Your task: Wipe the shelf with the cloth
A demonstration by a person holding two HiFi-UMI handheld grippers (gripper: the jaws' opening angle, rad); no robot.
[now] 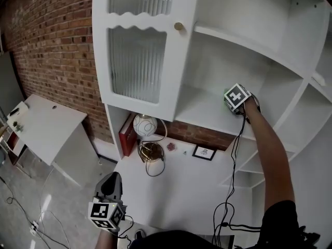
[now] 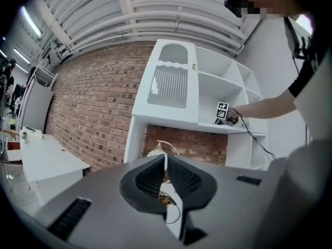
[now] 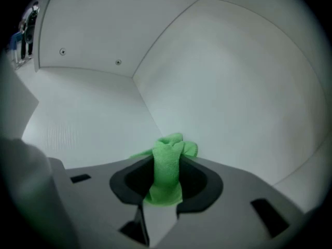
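Up on the white cabinet (image 1: 150,14), the right gripper (image 1: 232,102) reaches into an open compartment, low over the shelf (image 1: 199,108). The right gripper view shows its jaws closed on a green cloth (image 3: 171,147), which is pinched upright between them and bunches out past the tips. A sliver of the cloth (image 1: 226,93) shows beside the marker cube in the head view. Whether the cloth touches the shelf board (image 3: 88,113) cannot be told; the compartment's back corner lies just ahead.

The left gripper (image 1: 111,184) hangs low, well apart from the shelf, near the front edge of the desk (image 1: 192,191). Its jaws (image 2: 166,162) stand almost together with only a thin slit between them and nothing in their grasp.

On the desk under the cabinet sit a round globe lamp (image 1: 144,125), a red book (image 1: 126,135) and a small picture frame (image 1: 204,152). A brick wall (image 1: 52,45) runs behind.
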